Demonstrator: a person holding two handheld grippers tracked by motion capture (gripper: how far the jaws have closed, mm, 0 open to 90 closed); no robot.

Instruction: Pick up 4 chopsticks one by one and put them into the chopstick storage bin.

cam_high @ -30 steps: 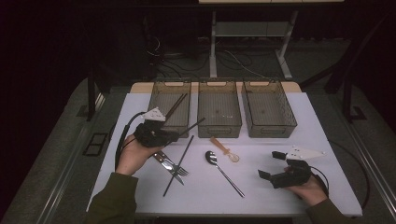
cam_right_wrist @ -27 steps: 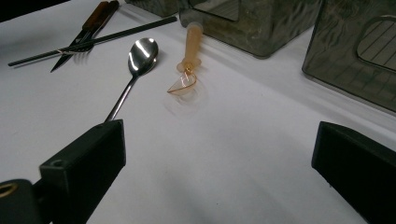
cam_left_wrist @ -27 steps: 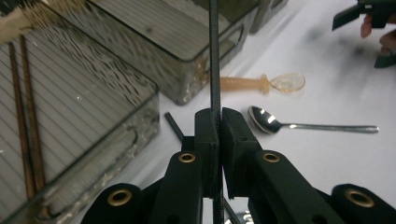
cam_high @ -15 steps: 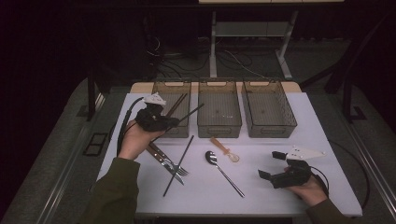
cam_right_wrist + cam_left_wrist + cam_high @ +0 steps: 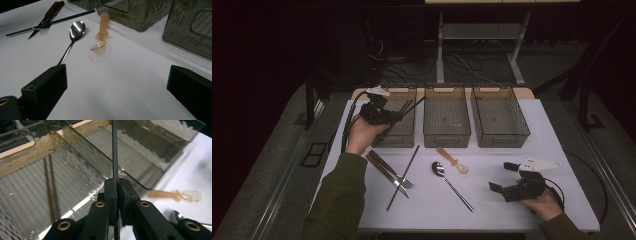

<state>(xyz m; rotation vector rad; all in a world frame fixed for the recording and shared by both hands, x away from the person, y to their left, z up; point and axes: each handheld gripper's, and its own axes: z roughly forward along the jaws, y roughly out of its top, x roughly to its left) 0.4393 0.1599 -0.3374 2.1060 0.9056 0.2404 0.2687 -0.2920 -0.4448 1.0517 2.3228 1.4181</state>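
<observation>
White table [image 5: 512, 220] | dark room | left claw [image 5: 399, 116] clamps black chopstick [image 5: 114, 150] | right claw [image 5: 502, 176] agape

dark room, grey floor [image 5: 267, 165], white table [image 5: 512, 210], metal frame [image 5: 441, 45] behind.

Both my arms are in olive-green sleeves, and each of my hands carries a black two-jaw gripper trailing a black cable. My left gripper [image 5: 384, 115] has blocky black jaw pads on black link arms pinned with brass-coloured rivets, and a pale grey three-cornered plate sits on top of it. My right gripper [image 5: 506, 176] wears the same pale pointed plate, and its jaws are plain square black blocks.
</observation>
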